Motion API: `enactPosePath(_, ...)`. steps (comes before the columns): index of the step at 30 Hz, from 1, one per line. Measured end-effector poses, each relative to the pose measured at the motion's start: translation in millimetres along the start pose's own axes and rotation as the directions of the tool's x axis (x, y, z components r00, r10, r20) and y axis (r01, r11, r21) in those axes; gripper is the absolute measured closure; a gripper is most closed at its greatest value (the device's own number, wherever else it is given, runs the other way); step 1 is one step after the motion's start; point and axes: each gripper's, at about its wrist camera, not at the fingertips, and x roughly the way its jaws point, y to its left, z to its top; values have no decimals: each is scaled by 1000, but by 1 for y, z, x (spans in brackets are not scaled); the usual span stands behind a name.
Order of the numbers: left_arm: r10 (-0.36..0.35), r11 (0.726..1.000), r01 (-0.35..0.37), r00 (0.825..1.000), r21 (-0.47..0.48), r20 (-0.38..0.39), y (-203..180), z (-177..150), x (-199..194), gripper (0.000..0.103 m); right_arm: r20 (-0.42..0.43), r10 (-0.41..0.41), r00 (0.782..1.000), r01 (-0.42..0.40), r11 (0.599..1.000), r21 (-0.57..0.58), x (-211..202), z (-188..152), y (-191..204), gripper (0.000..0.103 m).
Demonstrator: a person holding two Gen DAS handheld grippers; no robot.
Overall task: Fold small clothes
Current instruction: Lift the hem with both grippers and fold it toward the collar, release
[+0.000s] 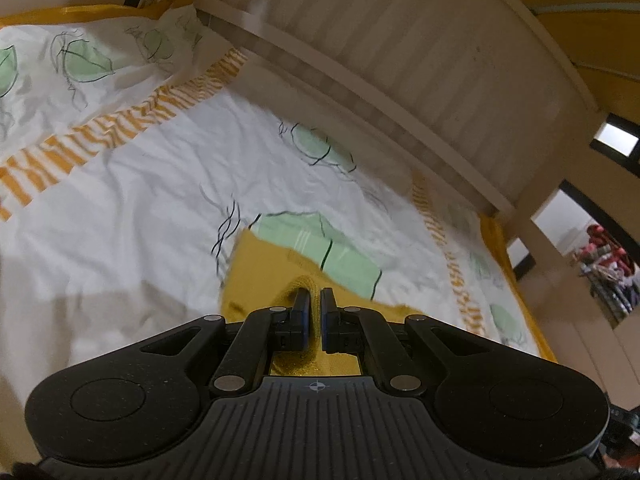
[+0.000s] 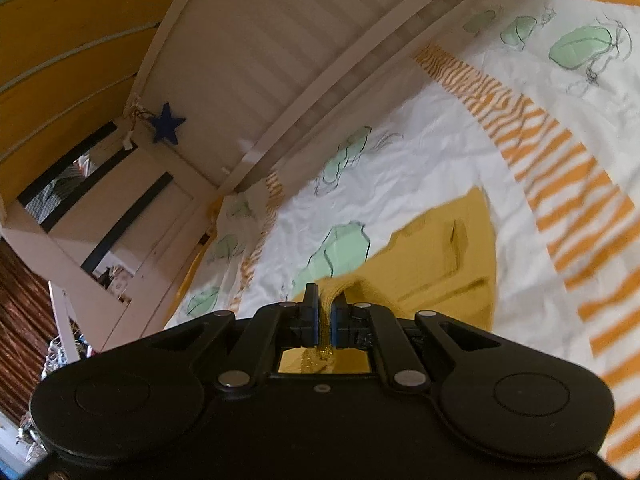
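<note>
A small mustard-yellow garment (image 1: 264, 264) lies on a white bedspread (image 1: 140, 200) printed with green leaves. My left gripper (image 1: 315, 294) is shut on a ribbed edge of the garment, with the cloth pinched between the pads. In the right wrist view the same yellow garment (image 2: 440, 256) spreads out to the right, and my right gripper (image 2: 328, 300) is shut on another ribbed edge of it. Both held edges are lifted a little off the bed. The rest of the garment lies under and ahead of the grippers.
The bedspread (image 2: 420, 152) has orange striped bands (image 2: 560, 168) and a band (image 1: 120, 128) across the left wrist view. A white slatted bed frame (image 1: 420, 60) runs along the far side. A blue star (image 2: 167, 122) hangs on the frame (image 2: 260, 60). Shelves with items (image 1: 608, 272) stand beyond.
</note>
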Motion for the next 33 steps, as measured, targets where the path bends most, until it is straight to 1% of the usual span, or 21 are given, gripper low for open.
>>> enactPosePath(7, 23, 1000, -23, 1000, -19, 6, 3, 18, 39, 98, 2, -24, 1000, 24, 1000, -7, 36, 24, -13, 90)
enactPosePath(15, 85, 996, -86, 996, -27, -32, 16, 26, 91, 98, -29, -70, 997, 69, 997, -15, 83, 43, -38, 90)
enactPosePath(21, 112, 993, -113, 992, -17, -50, 24, 28, 131, 98, -52, -101, 994, 100, 995, -19, 114, 50, -59, 90)
enactPosePath(26, 113, 994, -114, 992, -2, -54, 26, 25, 158, 98, -46, -100, 994, 100, 995, -4, 129, 52, -75, 90)
enactPosePath(30, 107, 994, -107, 993, -18, -42, 29, 25, 168, 98, -42, -101, 994, 102, 994, 29, 135, 51, -86, 90)
enactPosePath(33, 109, 994, -110, 993, -18, -53, 32, 25, 171, 98, -44, -110, 993, 112, 993, 45, 136, 50, -93, 90)
